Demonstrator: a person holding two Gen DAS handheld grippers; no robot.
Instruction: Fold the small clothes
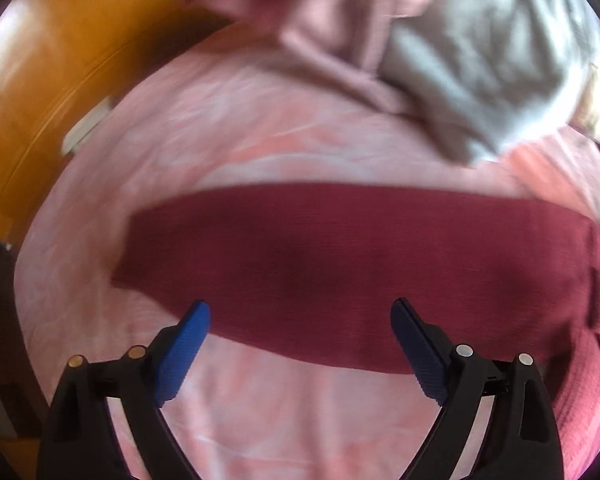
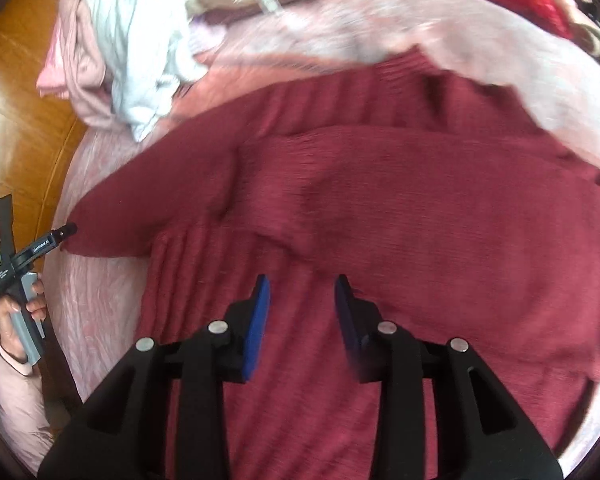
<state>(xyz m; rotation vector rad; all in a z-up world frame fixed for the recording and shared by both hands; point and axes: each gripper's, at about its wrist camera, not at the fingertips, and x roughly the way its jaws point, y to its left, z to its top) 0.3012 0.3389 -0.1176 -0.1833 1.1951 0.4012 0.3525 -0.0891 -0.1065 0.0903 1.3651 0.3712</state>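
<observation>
My left gripper (image 1: 300, 320), jaws spread wide and empty, hovers at the maroon sweater (image 2: 380, 220) sleeve lying crosswise near the bed (image 1: 260, 128)'s left edge, while my right gripper (image 2: 302, 304), half-open, hangs over its body.

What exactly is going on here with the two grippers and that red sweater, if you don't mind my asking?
A person is folding a dark red knit sweater spread on a pink bedsheet. The left gripper hovers with open jaws over the sweater's outstretched sleeve, near the cuff end. The right gripper hangs over the sweater's body, jaws apart and holding nothing. A heap of other clothes, pink and pale grey, waits at the far side of the bed.
</observation>
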